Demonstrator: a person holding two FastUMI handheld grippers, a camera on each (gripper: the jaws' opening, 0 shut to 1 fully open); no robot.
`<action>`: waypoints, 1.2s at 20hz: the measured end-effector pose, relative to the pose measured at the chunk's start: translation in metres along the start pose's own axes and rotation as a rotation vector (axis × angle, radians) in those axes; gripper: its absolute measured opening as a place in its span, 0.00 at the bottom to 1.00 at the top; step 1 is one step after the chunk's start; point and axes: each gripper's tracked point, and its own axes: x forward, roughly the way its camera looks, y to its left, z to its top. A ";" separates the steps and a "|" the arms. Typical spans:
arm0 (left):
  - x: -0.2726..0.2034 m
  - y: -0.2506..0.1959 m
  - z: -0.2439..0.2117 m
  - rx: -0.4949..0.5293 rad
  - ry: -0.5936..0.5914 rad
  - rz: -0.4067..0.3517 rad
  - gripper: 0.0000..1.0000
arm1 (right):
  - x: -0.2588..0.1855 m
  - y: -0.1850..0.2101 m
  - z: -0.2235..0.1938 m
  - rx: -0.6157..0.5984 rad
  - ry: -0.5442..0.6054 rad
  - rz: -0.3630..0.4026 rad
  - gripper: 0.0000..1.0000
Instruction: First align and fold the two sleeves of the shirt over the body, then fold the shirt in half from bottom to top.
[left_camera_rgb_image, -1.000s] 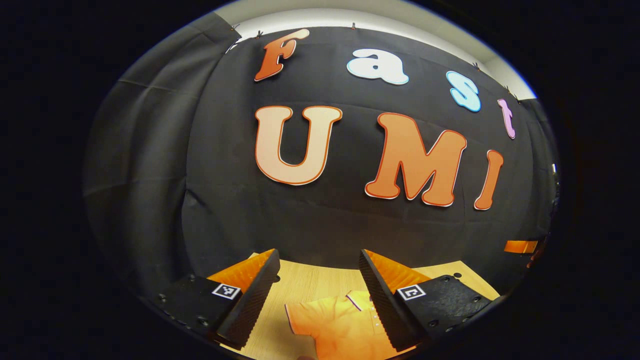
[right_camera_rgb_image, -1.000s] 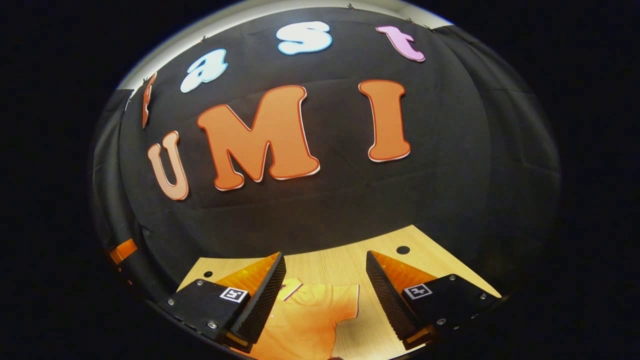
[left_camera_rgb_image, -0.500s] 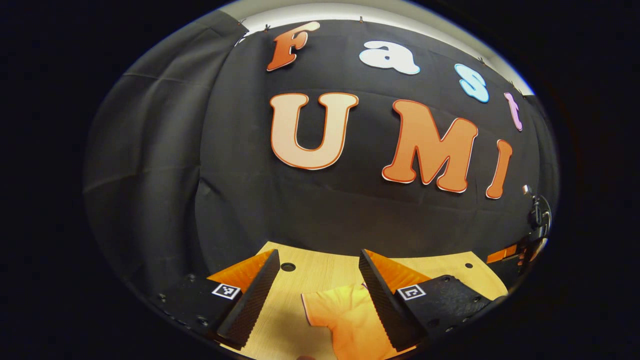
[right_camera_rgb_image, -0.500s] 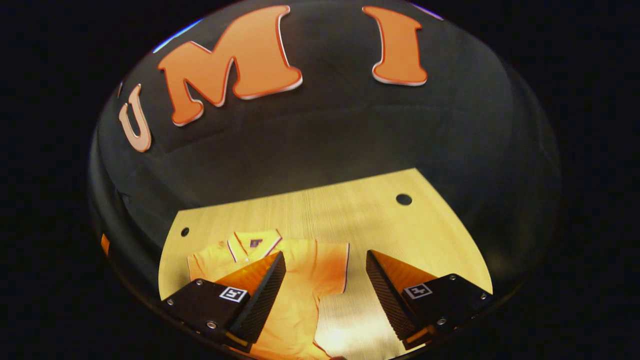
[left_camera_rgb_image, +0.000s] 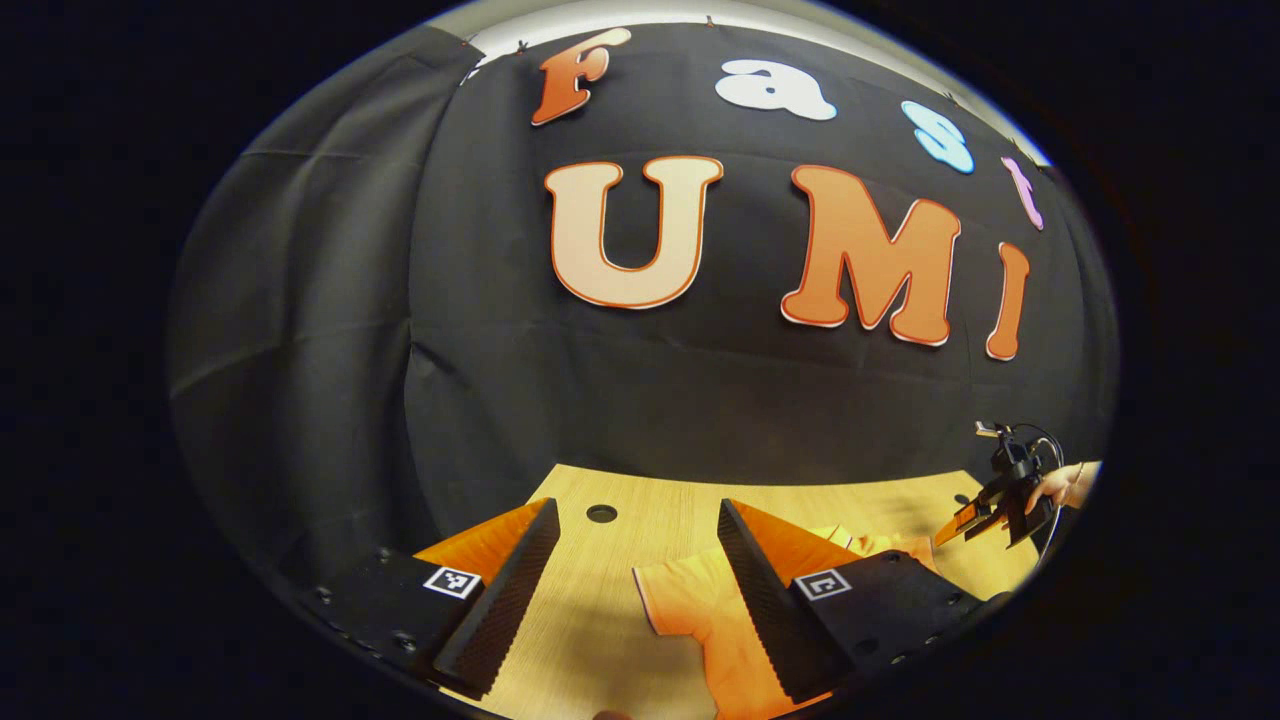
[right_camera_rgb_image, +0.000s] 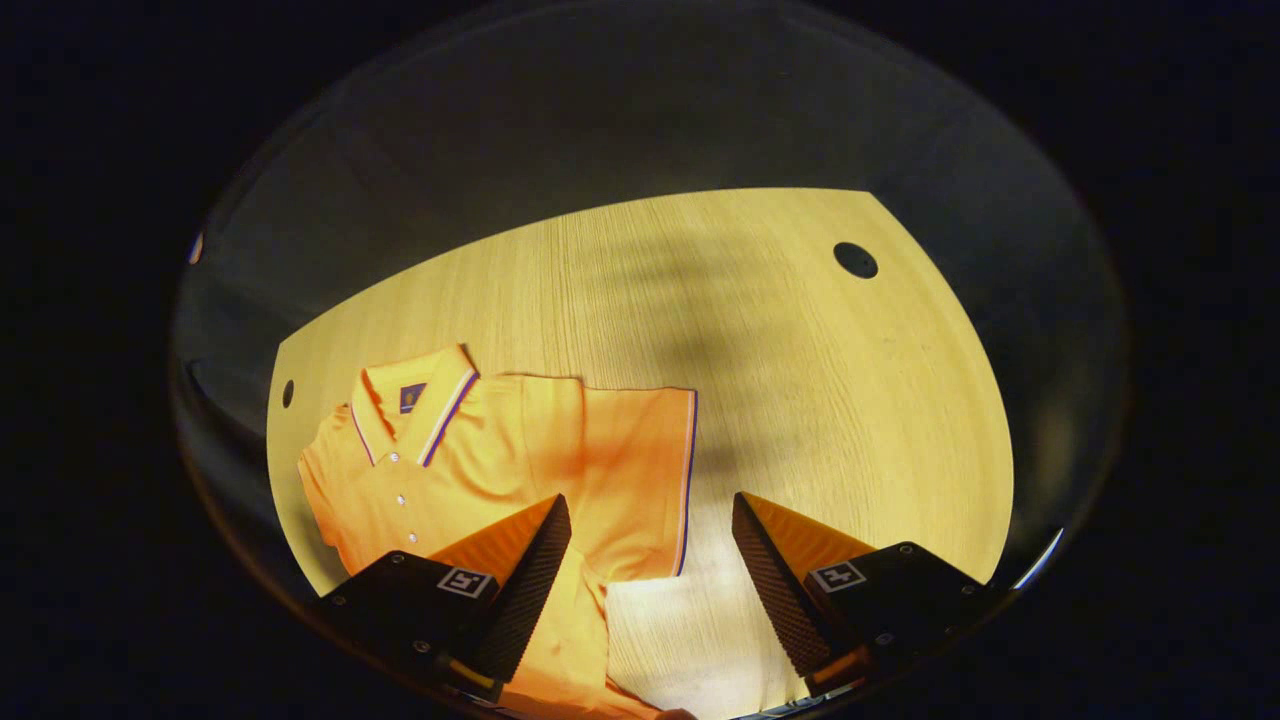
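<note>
2 grippers, left (left_camera_rgb_image: 630, 580) & right (right_camera_rgb_image: 650, 570), spread above shirt (right_camera_rgb_image: 500, 450) on wood table (right_camera_rgb_image: 800, 380).

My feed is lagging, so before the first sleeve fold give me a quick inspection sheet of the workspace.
Surface: wooden table with round holes, lit and bare beside the shirt.
Job's things: orange shirt flat, collar away from the camera, sleeve spread out, unfolded.
Clutter: nothing seen.
Grippers: right hand-held gripper open above the sleeve edge; left hand-held gripper open over the other sleeve; neither touches cloth.
Cables: a dark loop by the far gripper in the left gripper view; unclear.
Surroundings: black cloth wall.
</note>
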 end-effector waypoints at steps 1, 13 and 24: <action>0.002 -0.001 -0.003 -0.003 0.010 -0.004 0.98 | 0.010 -0.006 -0.002 -0.001 0.022 -0.022 0.99; 0.020 -0.007 -0.018 0.009 0.047 -0.007 0.98 | 0.053 -0.025 -0.014 -0.046 0.109 -0.088 0.94; 0.016 0.006 -0.027 -0.011 0.073 -0.008 0.98 | 0.049 -0.002 -0.016 0.023 0.107 -0.077 0.08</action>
